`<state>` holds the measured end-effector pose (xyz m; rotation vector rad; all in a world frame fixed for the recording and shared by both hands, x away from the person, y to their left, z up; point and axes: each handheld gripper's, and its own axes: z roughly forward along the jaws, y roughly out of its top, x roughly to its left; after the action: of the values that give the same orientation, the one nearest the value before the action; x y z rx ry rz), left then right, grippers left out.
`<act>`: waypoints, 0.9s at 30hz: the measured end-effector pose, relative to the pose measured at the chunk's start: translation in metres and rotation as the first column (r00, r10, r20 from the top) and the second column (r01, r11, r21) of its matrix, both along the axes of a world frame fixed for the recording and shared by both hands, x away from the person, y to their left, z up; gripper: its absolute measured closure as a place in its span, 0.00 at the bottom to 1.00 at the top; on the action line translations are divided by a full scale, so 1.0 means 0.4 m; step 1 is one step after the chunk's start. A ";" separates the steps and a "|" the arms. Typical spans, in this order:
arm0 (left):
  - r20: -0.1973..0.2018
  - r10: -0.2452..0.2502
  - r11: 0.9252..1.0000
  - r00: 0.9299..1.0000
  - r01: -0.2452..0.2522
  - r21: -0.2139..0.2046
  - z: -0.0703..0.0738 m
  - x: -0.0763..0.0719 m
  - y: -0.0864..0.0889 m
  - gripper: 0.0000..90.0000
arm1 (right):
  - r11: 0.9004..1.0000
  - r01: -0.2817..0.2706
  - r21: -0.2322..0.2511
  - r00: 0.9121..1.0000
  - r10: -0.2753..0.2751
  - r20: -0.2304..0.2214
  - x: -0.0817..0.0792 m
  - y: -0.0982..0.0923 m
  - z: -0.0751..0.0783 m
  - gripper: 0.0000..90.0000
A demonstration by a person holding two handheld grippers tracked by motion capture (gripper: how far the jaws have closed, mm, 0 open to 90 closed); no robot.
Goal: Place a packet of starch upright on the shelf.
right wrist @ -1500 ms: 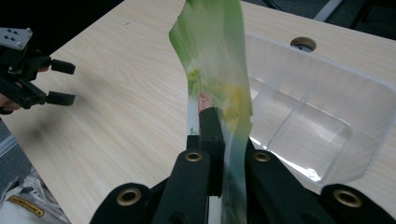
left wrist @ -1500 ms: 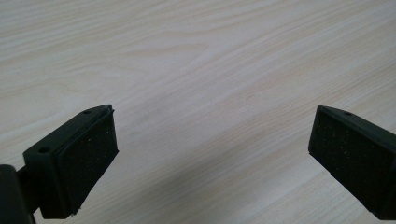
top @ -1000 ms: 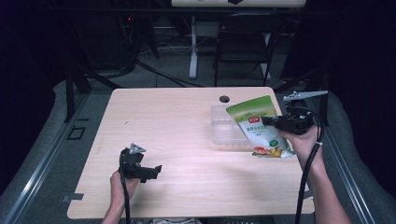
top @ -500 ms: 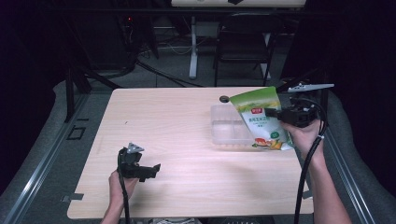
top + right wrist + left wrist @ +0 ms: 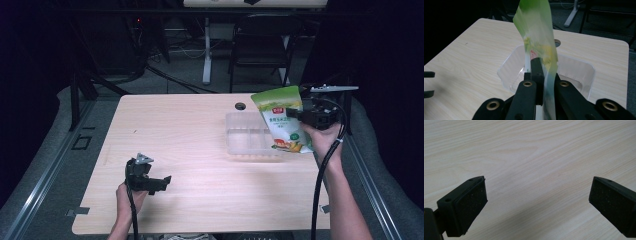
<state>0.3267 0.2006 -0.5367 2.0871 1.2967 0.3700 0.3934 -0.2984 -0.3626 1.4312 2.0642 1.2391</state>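
My right gripper [image 5: 300, 115] is shut on a green and white snack pouch [image 5: 284, 120], which hangs lifted over the right end of a clear plastic tray [image 5: 239, 135]. In the right gripper view the pouch [image 5: 537, 37] rises upright and a little blurred from between the jaws, with the tray [image 5: 510, 65] on the table behind it. My left gripper [image 5: 159, 181] rests low near the table's front left. Its jaws stand wide open with nothing between them, and its pads [image 5: 471, 202] look down on bare wood.
The light wooden table [image 5: 190, 145] has a dark round cable hole [image 5: 240, 106] just behind the tray. A chair and a desk leg stand in the dark beyond the far edge. Metal rails run along both sides of the table.
My right gripper has lifted the pouch up and toward the far edge, from lying tilted over the tray to hanging more upright. The left gripper has stayed put.
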 end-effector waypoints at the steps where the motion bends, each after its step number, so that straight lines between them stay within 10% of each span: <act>1: -0.001 0.001 1.000 1.000 -0.001 -0.005 -0.001 0.001 0.004 0.01 | 1.000 0.006 0.008 1.000 -0.006 0.002 0.004 0.000 -0.004 1.00; 27: -0.006 -0.004 1.000 1.000 0.004 -0.011 -0.004 0.003 -0.002 0.02 | 0.989 0.143 0.044 0.989 -0.144 0.024 0.076 -0.013 -0.051 1.00</act>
<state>0.3278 0.1999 -0.5384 2.0829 1.2948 0.3537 0.4236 -0.3037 -0.3831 1.5436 1.8915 1.2435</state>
